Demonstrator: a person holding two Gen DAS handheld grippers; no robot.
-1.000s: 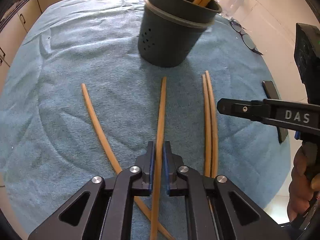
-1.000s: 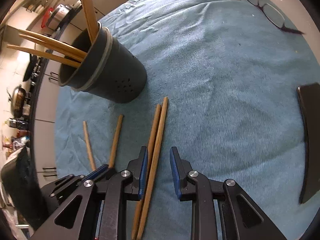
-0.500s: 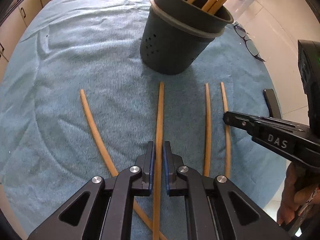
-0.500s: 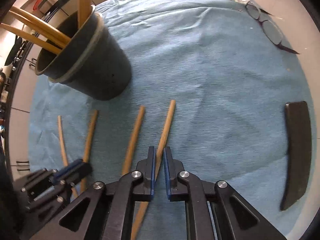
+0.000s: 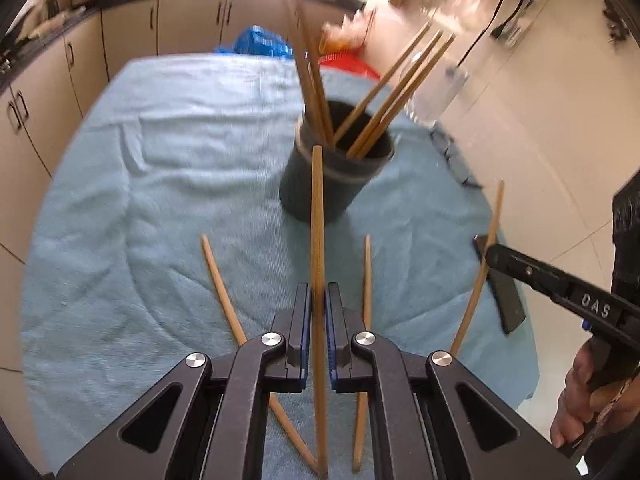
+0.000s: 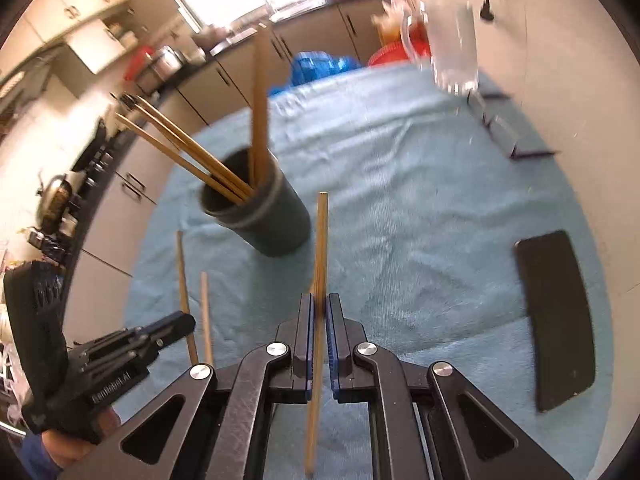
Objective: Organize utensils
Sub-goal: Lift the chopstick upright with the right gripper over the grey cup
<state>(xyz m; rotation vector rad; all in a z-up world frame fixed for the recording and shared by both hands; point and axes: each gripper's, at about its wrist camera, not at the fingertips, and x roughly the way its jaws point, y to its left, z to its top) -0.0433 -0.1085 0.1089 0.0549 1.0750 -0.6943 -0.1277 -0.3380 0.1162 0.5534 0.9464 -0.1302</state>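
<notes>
Left wrist view: the left tongs (image 5: 317, 312) are closed on a wooden stick (image 5: 317, 240), which is clamped between the blue pads and is seen with its far tip in front of the dark holder (image 5: 320, 196). That holder stands upright on the blue towel (image 5: 160, 200) covering the bench, with a bundle of sticks (image 5: 384, 100) leaning out of its mouth. On the towel on the near side of the holder, two loose sticks are seen: one (image 5: 224, 292) to the left of the clamped stick and one (image 5: 367, 280) just to its right. To the right of the holder, the right tongs (image 5: 490, 256) are seen from the side, closed on a second stick (image 5: 486, 256) that is tilted, its upper tip higher than the towel. A dark flat object (image 5: 508, 304) lies on the towel behind those tongs.

In the right wrist view, the right tongs (image 6: 319, 312) are shut on their stick (image 6: 320, 248), right of the holder (image 6: 280, 224). The left tongs (image 6: 184, 322) appear near and left of the holder, and a glass (image 6: 456, 52) stands far beyond it.
</notes>
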